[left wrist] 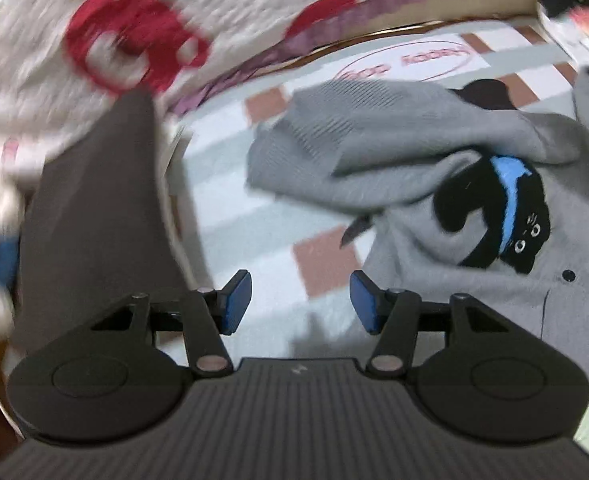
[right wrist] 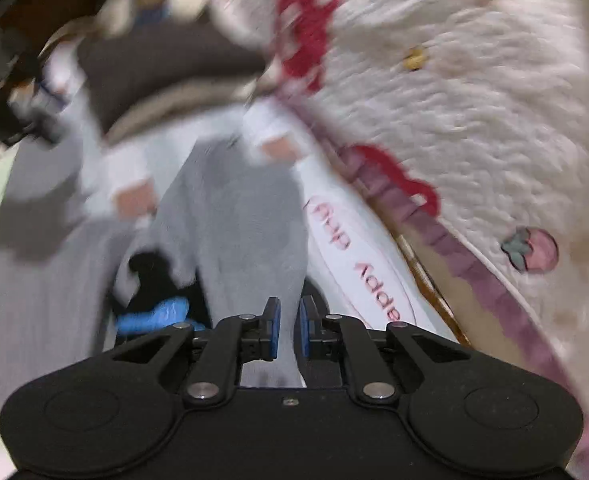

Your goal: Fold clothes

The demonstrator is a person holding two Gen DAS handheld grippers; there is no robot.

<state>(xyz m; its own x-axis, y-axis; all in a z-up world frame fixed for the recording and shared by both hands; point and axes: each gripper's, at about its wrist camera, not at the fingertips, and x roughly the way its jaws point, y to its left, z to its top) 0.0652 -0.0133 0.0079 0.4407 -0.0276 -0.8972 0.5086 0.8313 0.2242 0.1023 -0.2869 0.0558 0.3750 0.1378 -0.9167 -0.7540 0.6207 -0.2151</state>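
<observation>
The grey sweater (left wrist: 434, 168) lies crumpled on the checked mat (left wrist: 222, 216) — soft, limp, best pinched at a hem — left gripper (left wrist: 300, 302) fingers apart and empty, right gripper (right wrist: 290, 330) fingers nearly together over grey cloth, grip uncertain.

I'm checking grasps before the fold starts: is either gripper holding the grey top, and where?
The right gripper is nearly shut on a fold of the grey top; which part, blur hides. The left gripper is open, holding nothing.

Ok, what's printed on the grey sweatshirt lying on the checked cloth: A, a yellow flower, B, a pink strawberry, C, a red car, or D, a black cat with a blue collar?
D: the grey sweatshirt shows a black cat wearing a blue collar.
</observation>
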